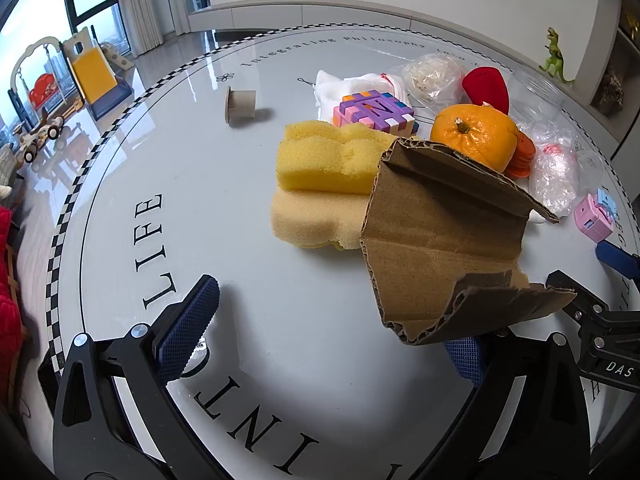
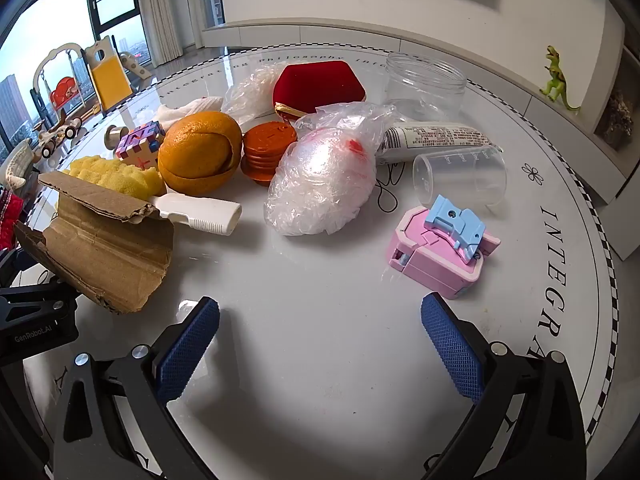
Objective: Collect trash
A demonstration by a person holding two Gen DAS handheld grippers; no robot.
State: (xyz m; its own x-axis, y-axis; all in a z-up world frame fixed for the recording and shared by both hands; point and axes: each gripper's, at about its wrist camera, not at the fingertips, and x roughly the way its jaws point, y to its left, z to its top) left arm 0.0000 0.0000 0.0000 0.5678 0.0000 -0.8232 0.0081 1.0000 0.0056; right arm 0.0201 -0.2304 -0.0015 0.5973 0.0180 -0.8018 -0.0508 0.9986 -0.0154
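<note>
Ahead of the left tongs [image 1: 332, 328], a torn piece of corrugated cardboard [image 1: 448, 236] lies over the right pad, its ragged near edge covering most of that fingertip. The left pad stands well apart from it, so these tongs are spread wide and clamp nothing; whether the cardboard touches the right pad cannot be told. Just beyond the cardboard sit two stacked yellow sponges [image 1: 320, 184], a purple puzzle cube [image 1: 372, 114] and an orange peel [image 1: 476, 136] shaped like a whole fruit.

Between the pads of the right tongs [image 2: 320, 344] only bare white bench [image 2: 320, 280] shows; these tongs are also wide open and hold nothing. To their left the same cardboard [image 2: 104, 244] rests partly on a white plastic handle [image 2: 200, 212]. Straight ahead lies a crumpled clear plastic bag [image 2: 324, 180], and just right of it a pink and blue toy block [image 2: 440, 248]. Farther off stand a clear measuring cup [image 2: 460, 176] on its side, a white tube [image 2: 432, 140], a stack of orange discs [image 2: 268, 148], a red velvet box [image 2: 320, 84] and a clear jar [image 2: 424, 80].
</note>
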